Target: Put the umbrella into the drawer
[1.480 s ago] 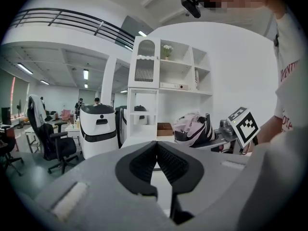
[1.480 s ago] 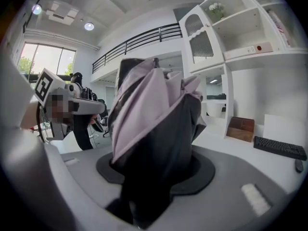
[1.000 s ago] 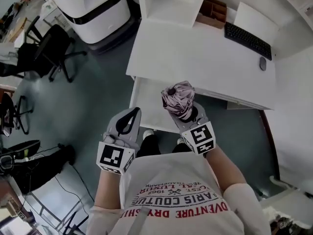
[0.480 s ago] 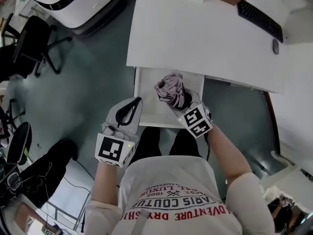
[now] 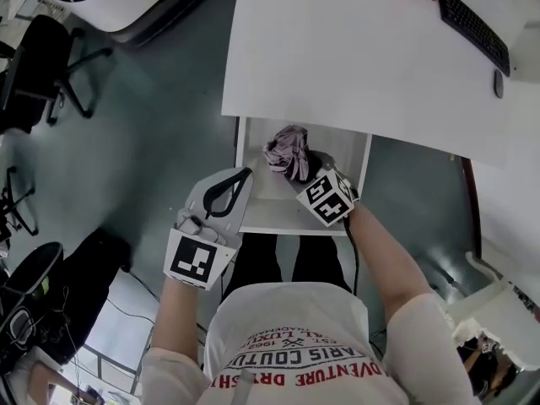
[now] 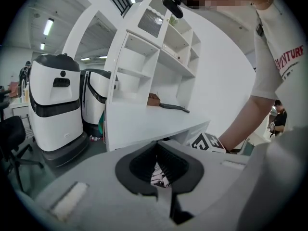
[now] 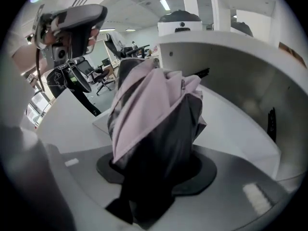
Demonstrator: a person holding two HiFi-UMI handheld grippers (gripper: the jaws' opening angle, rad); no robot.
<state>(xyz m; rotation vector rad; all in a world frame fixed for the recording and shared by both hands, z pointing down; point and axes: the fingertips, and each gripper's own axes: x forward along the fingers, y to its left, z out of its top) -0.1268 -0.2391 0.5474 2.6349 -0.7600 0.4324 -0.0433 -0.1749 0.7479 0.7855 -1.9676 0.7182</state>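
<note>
A folded pink and black umbrella (image 5: 285,151) stands out of my right gripper (image 5: 299,172), which is shut on its lower end; in the right gripper view the umbrella (image 7: 154,109) fills the middle, between the pads. It hangs over the open white drawer (image 5: 260,202) under the white desk (image 5: 354,57), tip toward the drawer's back. The drawer's inner wall (image 7: 240,76) curves behind the umbrella. My left gripper (image 5: 243,175) is at the drawer's left front corner, jaws closed tip to tip on nothing. In its own view the left gripper (image 6: 156,143) points at the desk edge.
A keyboard (image 5: 474,30) and a mouse (image 5: 499,83) lie at the desk's far right. Black office chairs (image 5: 42,66) stand on the grey floor at left. White machines (image 6: 53,105) and a white shelf unit (image 6: 159,57) rise beyond the desk. The person's legs are right below the drawer front.
Both grippers have sunk toward the drawer. The right one has tipped downward and carried the umbrella from above the desk edge down over the open drawer.
</note>
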